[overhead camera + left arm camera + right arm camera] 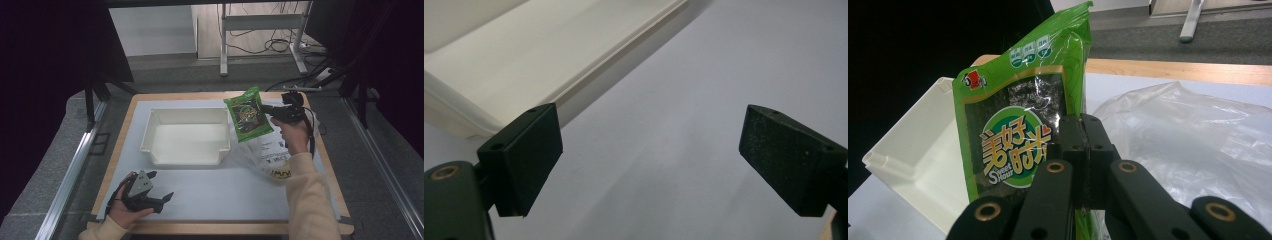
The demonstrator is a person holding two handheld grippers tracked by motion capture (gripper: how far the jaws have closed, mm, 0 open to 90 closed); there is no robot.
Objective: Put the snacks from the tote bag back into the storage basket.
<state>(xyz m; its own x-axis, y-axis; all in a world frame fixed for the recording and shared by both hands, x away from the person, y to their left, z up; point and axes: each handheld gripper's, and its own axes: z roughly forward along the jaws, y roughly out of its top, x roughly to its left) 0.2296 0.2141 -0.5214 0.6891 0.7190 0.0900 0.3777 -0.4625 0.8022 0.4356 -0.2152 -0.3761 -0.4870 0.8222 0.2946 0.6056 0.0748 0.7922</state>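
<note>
Green foil snack packet point(247, 114), printed label, clamped by one edge in the right gripper point(267, 111), jaws pressed together on it; held upright in the air just past the right end of the white plastic tray point(165, 156), above a clear plastic bag point(267, 150) lying crumpled on the table point(220, 192). Contents look like dark seaweed, though the window is hard to read. Left gripper point(162, 187): jaws wide apart, nothing between them, resting in the hand at the near-left edge, pointing towards the tray's near wall.
</note>
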